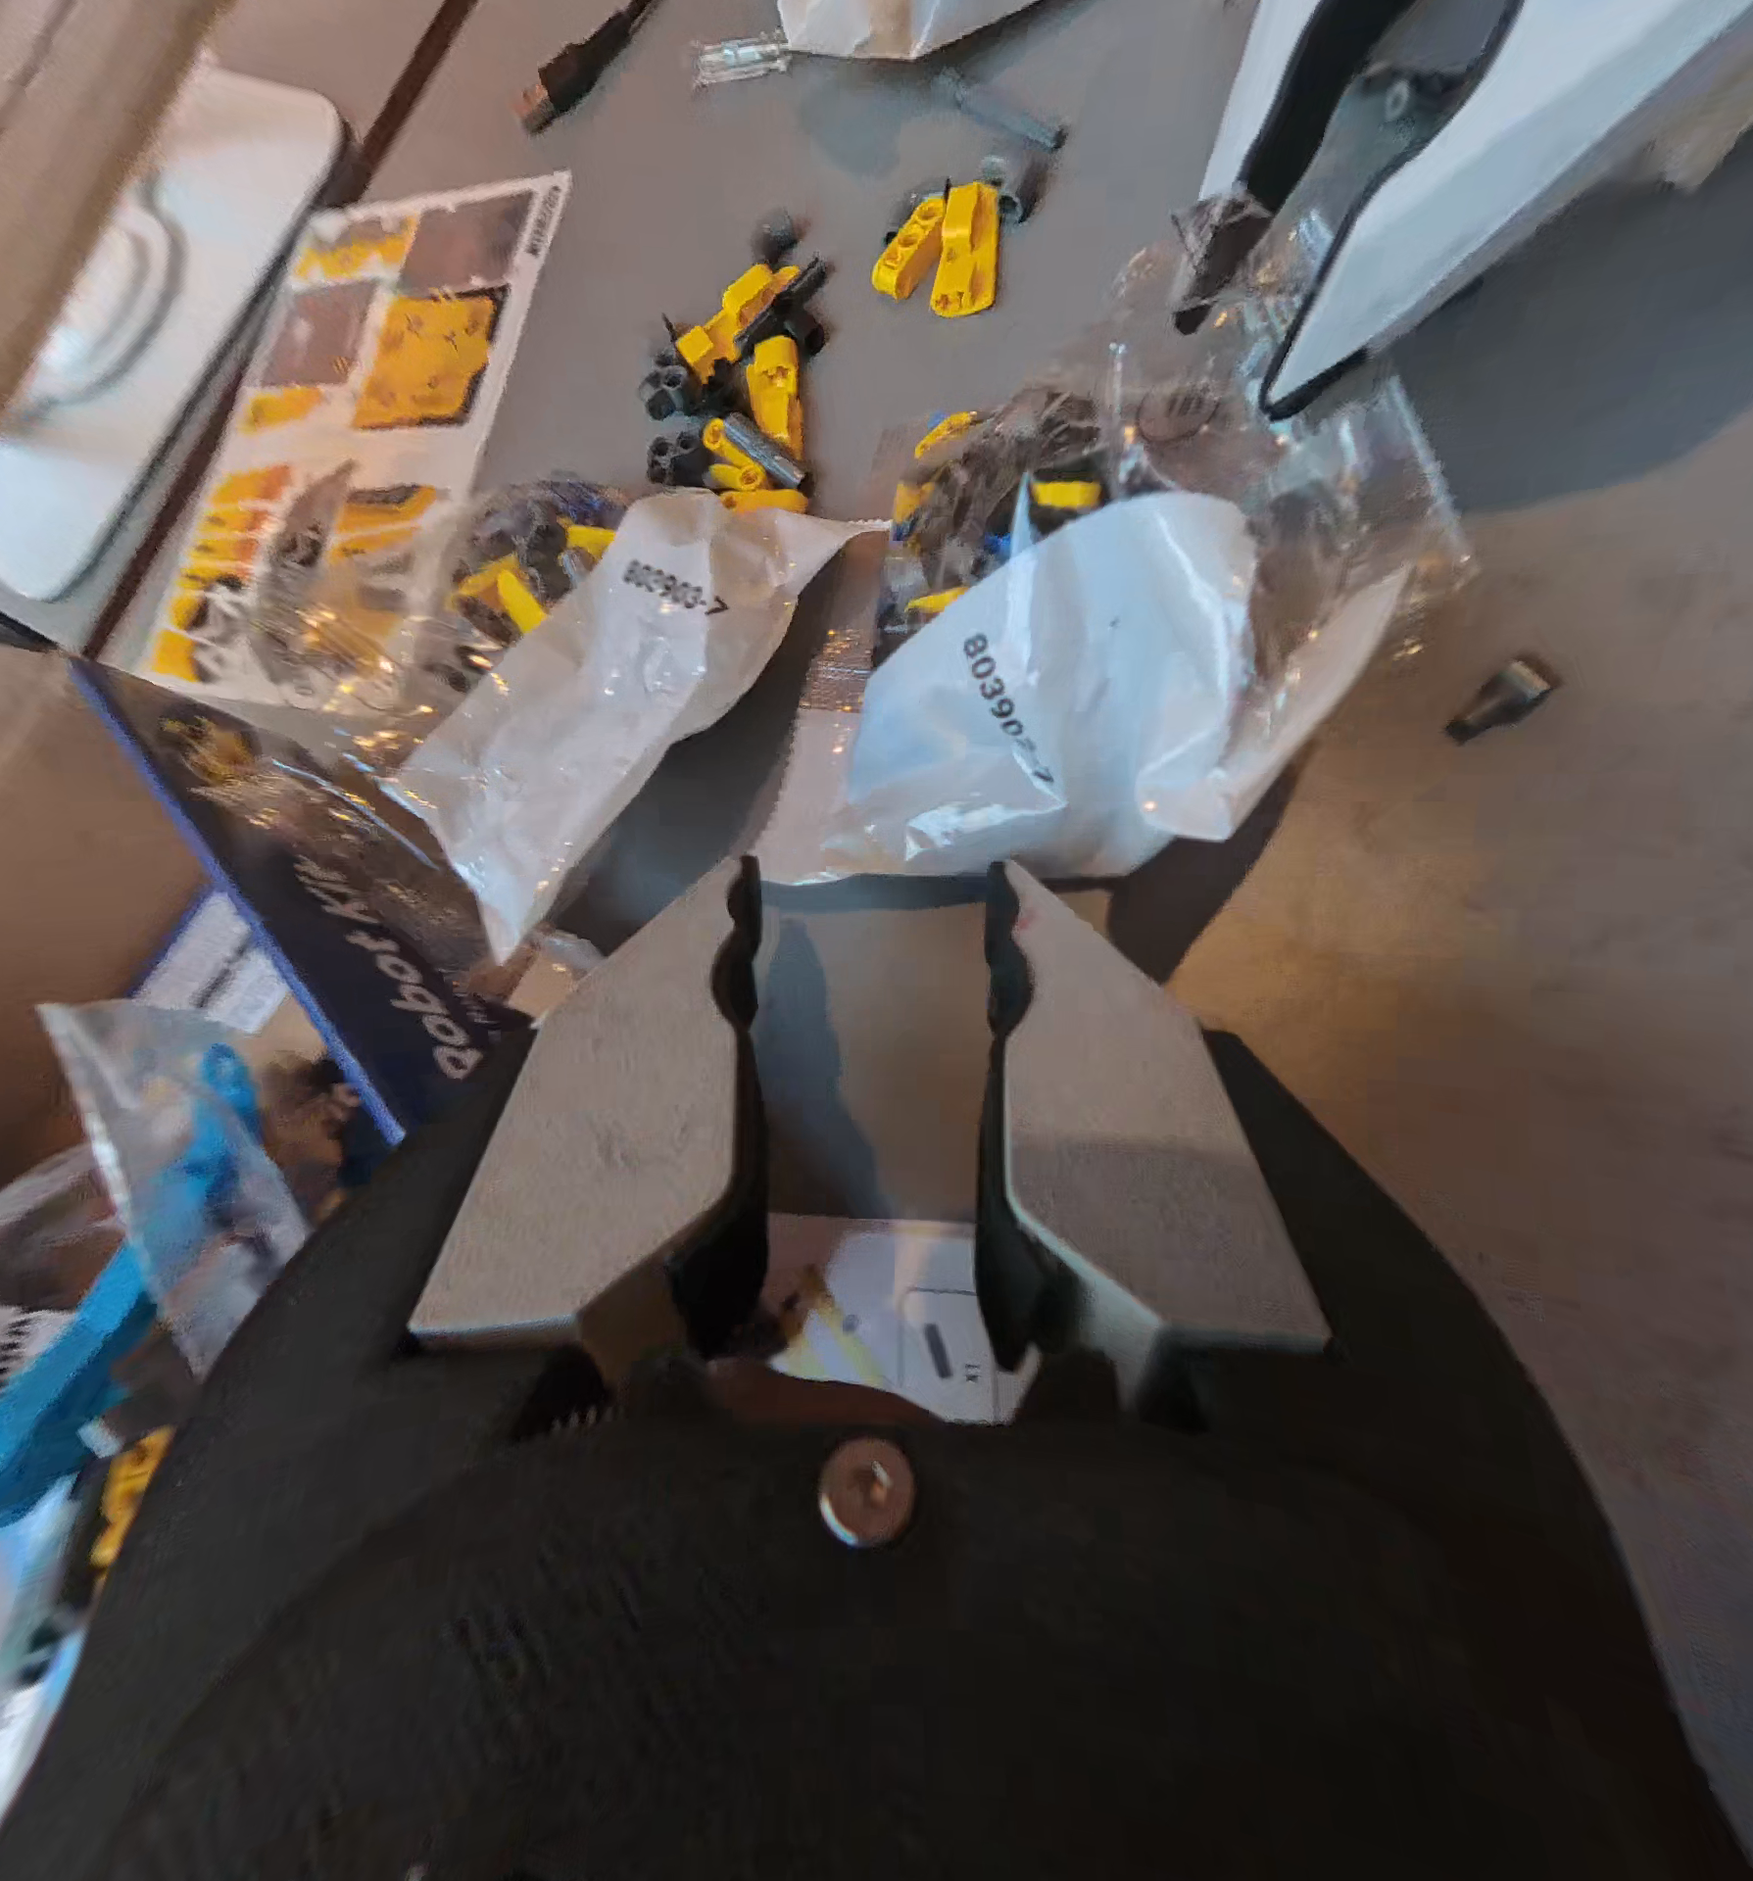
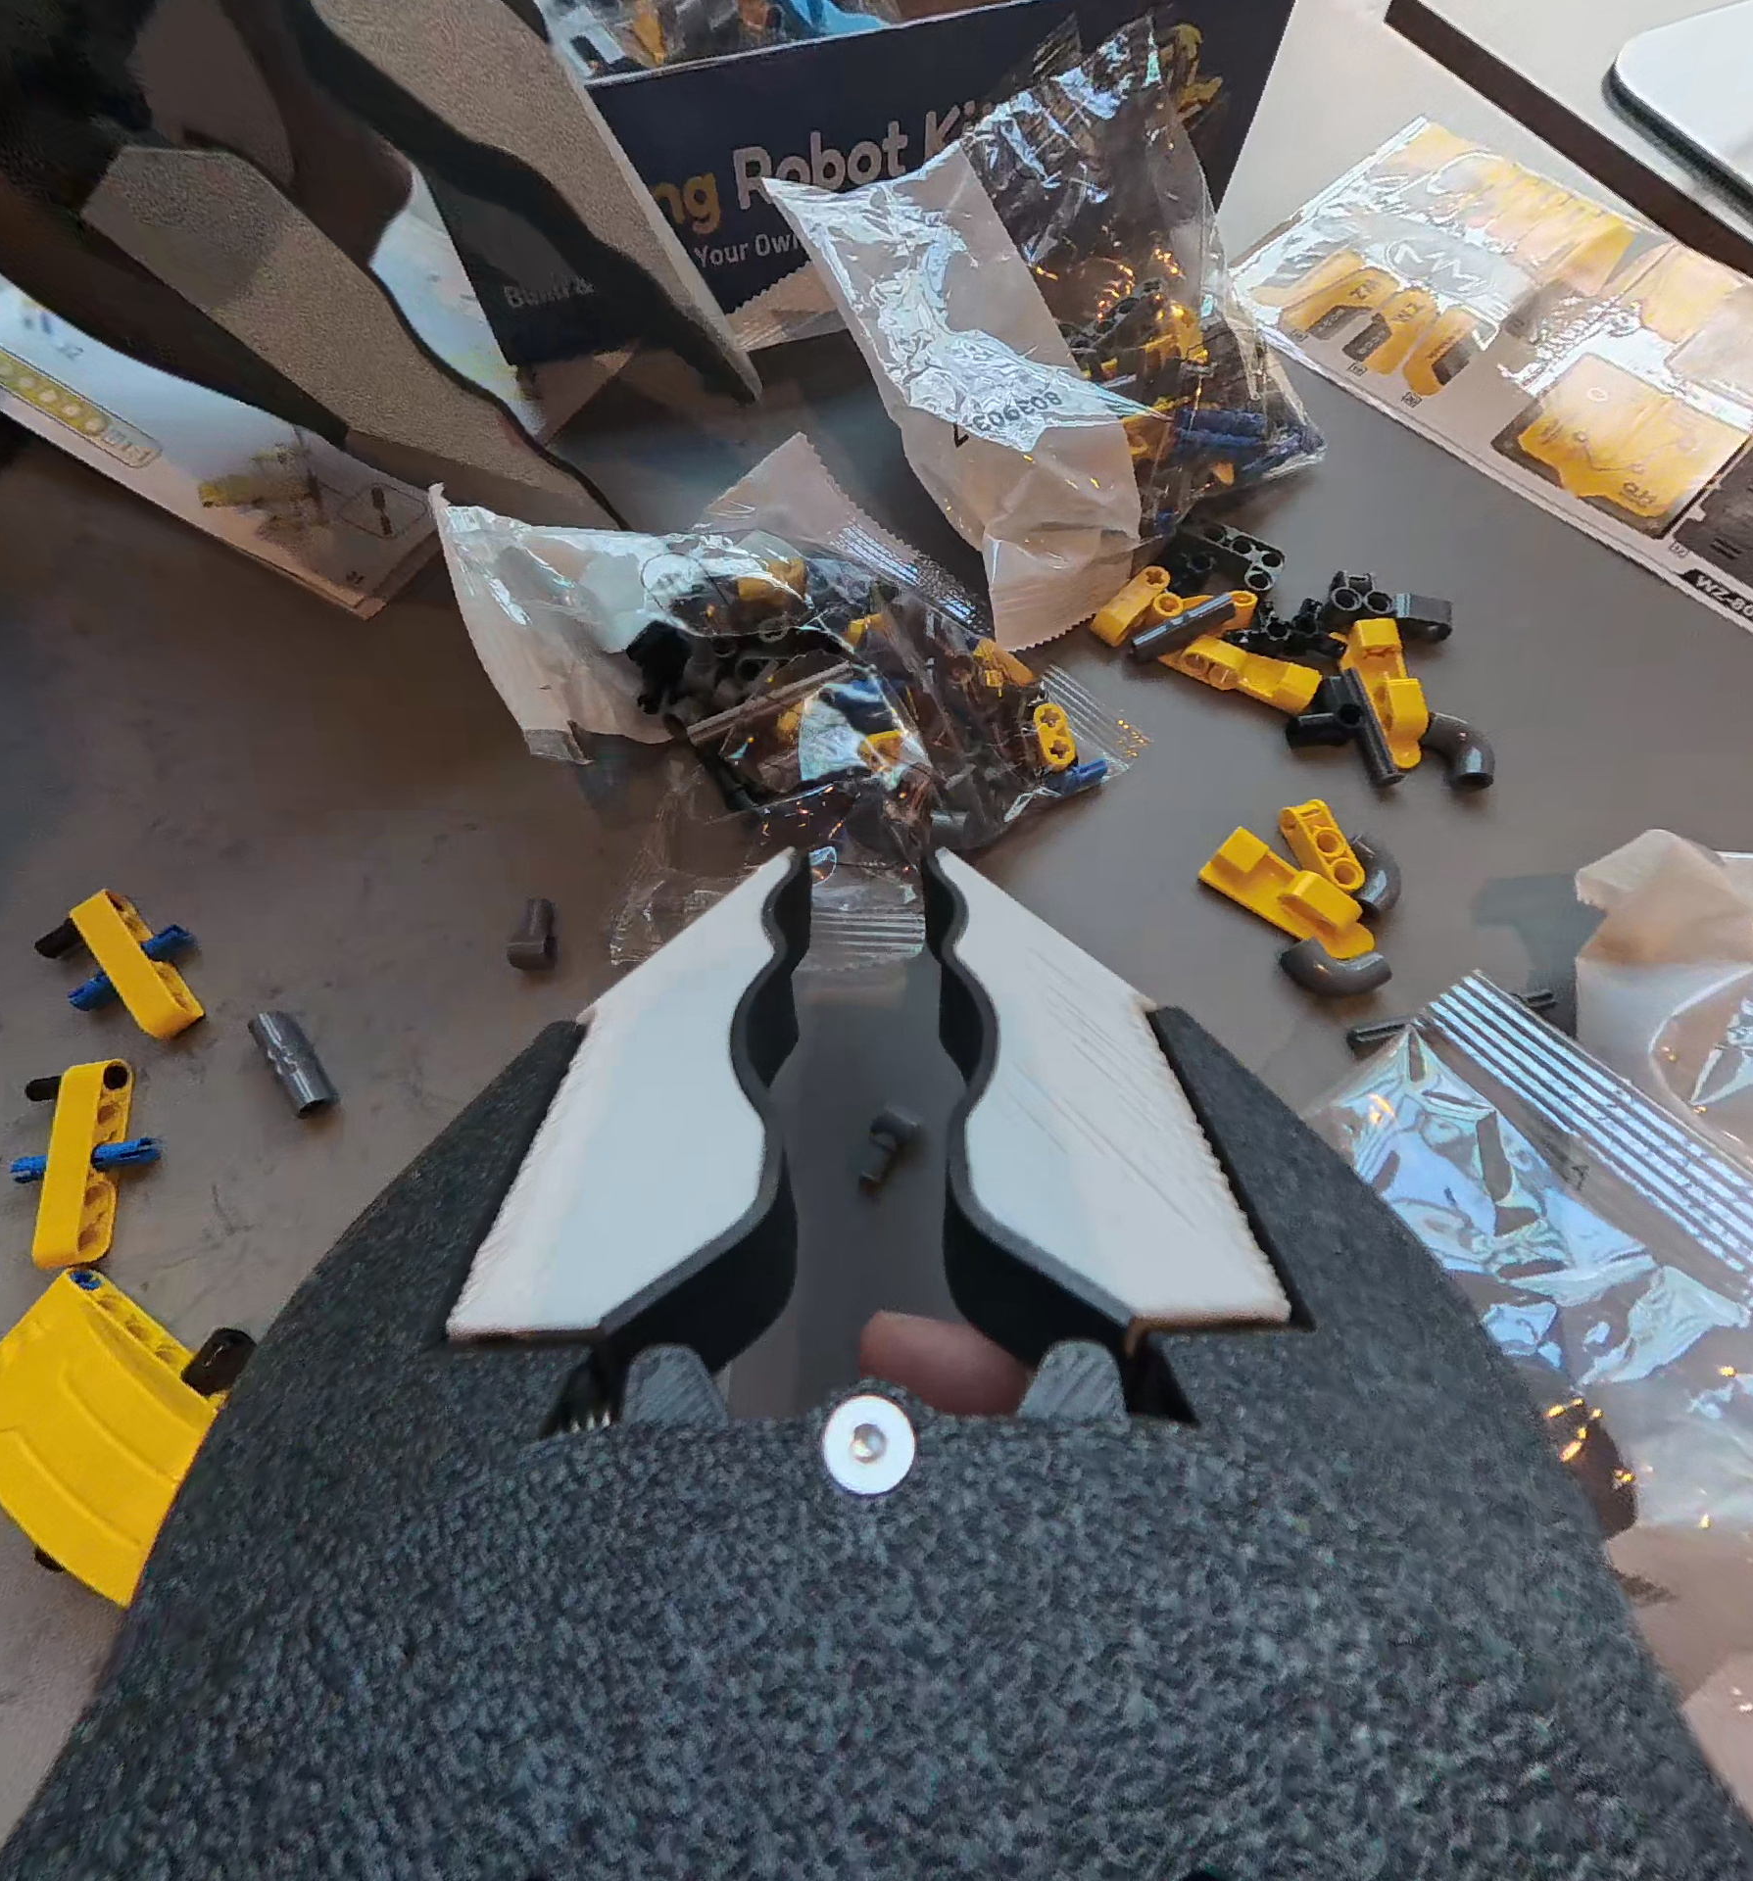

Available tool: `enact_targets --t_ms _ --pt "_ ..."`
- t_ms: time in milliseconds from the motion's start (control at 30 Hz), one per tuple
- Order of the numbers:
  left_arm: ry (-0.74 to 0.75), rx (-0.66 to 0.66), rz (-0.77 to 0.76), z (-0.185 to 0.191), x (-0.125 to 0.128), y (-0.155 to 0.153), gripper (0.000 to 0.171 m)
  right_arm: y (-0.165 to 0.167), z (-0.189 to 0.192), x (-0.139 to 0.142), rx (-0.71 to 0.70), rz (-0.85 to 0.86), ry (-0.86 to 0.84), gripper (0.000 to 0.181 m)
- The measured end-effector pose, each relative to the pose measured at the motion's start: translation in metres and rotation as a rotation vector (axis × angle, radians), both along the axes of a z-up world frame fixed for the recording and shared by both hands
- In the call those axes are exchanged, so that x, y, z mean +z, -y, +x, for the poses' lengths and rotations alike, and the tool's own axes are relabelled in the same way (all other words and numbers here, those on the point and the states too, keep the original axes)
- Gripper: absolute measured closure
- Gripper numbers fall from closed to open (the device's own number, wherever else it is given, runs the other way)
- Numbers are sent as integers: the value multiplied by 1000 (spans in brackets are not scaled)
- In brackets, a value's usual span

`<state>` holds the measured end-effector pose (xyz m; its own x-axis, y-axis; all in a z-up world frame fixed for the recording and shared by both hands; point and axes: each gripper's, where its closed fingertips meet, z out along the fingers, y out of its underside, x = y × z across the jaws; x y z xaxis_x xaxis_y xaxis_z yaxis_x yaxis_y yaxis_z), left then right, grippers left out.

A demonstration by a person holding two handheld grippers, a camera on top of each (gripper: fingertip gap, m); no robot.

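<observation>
My right gripper (image 2: 868,873) is open and empty, its tips just above the near edge of a clear bag of small black, yellow and blue parts (image 2: 831,702). A tiny grey part (image 2: 887,1138) lies on the table between its fingers. My left gripper (image 1: 874,888) is open and empty, low over the grey table (image 1: 1513,1018), just short of two bags with white patches (image 1: 628,651) (image 1: 1055,692). The left gripper also shows in the right wrist view at top left (image 2: 393,305). The right gripper shows in the left wrist view at top right (image 1: 1412,204).
Loose yellow and black parts lie in piles (image 2: 1310,662) (image 2: 1300,896) (image 1: 740,387). Yellow beams with blue pins (image 2: 134,962) and a yellow curved panel (image 2: 68,1425) lie at the left. A dark blue box (image 2: 852,183), a sticker sheet (image 2: 1564,356), a booklet (image 2: 190,448) and another clear bag (image 2: 1564,1221) ring the area.
</observation>
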<state>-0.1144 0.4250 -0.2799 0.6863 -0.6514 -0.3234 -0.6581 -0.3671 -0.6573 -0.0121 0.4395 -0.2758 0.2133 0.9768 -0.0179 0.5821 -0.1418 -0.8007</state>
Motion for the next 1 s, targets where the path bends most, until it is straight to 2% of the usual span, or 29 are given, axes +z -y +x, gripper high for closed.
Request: enact_targets --t_ms 67,133,233,300,467,667,767,1000 --pt "-71 -7 70 -4 6 -3 134 -2 1 -1 -11 -4 3 161" --pt "-78 -55 74 0 5 2 133 -5 2 -2 -25 -8 7 163" --pt "-170 -72 63 -3 -8 2 129 -6 3 -3 -27 -16 11 163" --pt "-222 -92 89 -2 -13 1 147 -6 4 -3 -20 -11 13 164" --pt "-275 -110 156 4 -14 -4 155 -2 3 1 6 -20 -5 164" --pt "-282 -146 180 11 -15 -3 159 2 0 -1 25 -25 -10 163" --pt "-273 -139 178 12 -15 -5 171 2 -1 -3 25 -27 -5 163" --pt "-267 -108 212 7 -6 -9 171 -1 0 0 9 -33 -18 161"
